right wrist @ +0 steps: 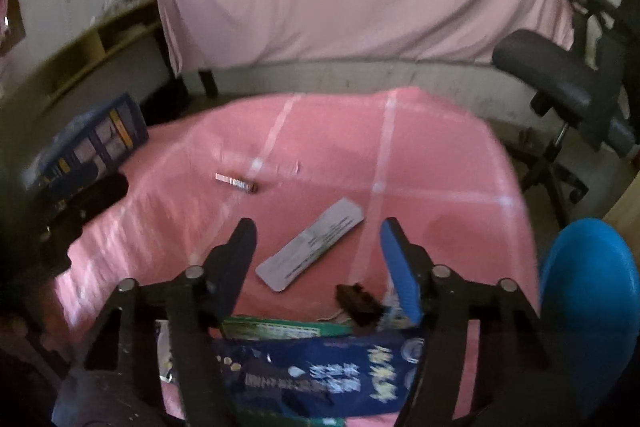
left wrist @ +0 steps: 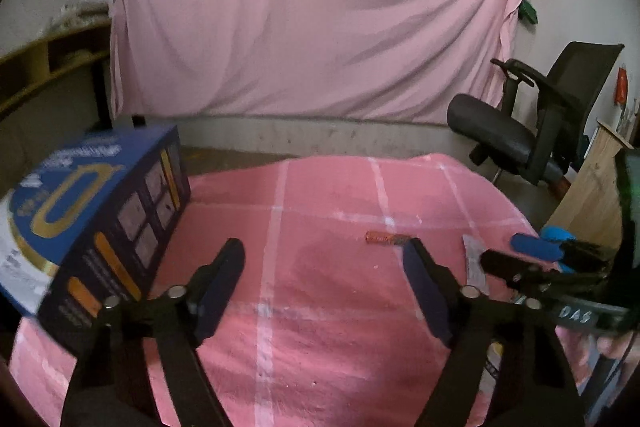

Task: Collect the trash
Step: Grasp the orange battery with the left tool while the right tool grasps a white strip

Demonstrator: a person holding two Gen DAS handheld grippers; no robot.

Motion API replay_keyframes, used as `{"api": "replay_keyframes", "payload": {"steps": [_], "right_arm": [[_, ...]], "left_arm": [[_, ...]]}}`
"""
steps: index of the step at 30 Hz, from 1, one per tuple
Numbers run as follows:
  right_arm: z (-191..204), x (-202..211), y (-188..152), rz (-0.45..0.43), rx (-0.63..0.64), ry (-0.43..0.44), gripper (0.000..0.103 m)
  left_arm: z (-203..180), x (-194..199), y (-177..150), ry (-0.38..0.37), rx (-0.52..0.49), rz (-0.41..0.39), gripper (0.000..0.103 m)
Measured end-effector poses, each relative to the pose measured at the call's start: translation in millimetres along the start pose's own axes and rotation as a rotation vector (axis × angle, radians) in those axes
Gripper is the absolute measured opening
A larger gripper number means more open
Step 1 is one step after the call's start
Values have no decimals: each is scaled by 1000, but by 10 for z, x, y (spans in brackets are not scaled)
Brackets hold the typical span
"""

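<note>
Jaws on my left gripper (left wrist: 324,259) stand apart over the pink cloth (left wrist: 320,307), nothing between them, with an orange battery (left wrist: 386,238) lying just past my right finger and a dark blue box (left wrist: 100,227) standing at the cloth's left edge. My right gripper (right wrist: 318,239) is also spread with nothing pinched; a flat grey-white packet (right wrist: 312,245) lies on the cloth between and just ahead of its fingers, untouched. Nearer me sit a small dark brown piece (right wrist: 356,301), a green wrapper (right wrist: 280,330) and a blue printed bag (right wrist: 320,371); a blue bin (right wrist: 588,307) sits right.
</note>
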State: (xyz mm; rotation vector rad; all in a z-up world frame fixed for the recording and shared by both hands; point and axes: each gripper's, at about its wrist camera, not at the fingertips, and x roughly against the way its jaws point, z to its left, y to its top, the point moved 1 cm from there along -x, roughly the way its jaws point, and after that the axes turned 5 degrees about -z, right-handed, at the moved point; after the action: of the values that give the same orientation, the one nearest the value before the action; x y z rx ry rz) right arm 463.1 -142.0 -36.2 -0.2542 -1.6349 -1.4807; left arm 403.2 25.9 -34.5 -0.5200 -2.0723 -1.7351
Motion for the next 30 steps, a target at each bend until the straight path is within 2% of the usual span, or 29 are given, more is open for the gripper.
{"api": "replay_keyframes", "payload": {"steps": [3, 5, 7, 9, 13, 19, 20, 25, 26, 28, 30], "right_arm": [[2, -169, -38, 73, 2, 6, 81], [-28, -180, -45, 81, 3, 5, 80], [-54, -151, -32, 81, 23, -9, 72], [-95, -148, -33, 85, 23, -13, 58], [-194, -125, -36, 87, 6, 7, 51], [-343, -80, -33, 77, -11, -8, 41], [-375, -75, -29, 76, -16, -14, 30], [-466, -53, -30, 67, -51, 14, 28], [-456, -53, -29, 66, -51, 17, 28], [-446, -53, -27, 65, -49, 21, 28], [-458, -54, -33, 65, -49, 23, 28]], "left_arm": [[46, -135, 6, -24, 26, 59, 57], [41, -197, 11, -46, 37, 86, 56], [26, -242, 32, -72, 50, 102, 56], [-15, -303, 40, -98, 51, 124, 56], [-100, -406, 75, -134, 40, 160, 56], [-272, -563, 134, -151, -25, 193, 56], [-300, -583, 128, -148, -34, 197, 56], [-407, -770, 120, -126, -77, 238, 55], [-426, -795, 117, -118, -87, 243, 53], [-459, -830, 106, -101, -110, 252, 41], [-485, -862, 101, -84, -121, 261, 36]]}}
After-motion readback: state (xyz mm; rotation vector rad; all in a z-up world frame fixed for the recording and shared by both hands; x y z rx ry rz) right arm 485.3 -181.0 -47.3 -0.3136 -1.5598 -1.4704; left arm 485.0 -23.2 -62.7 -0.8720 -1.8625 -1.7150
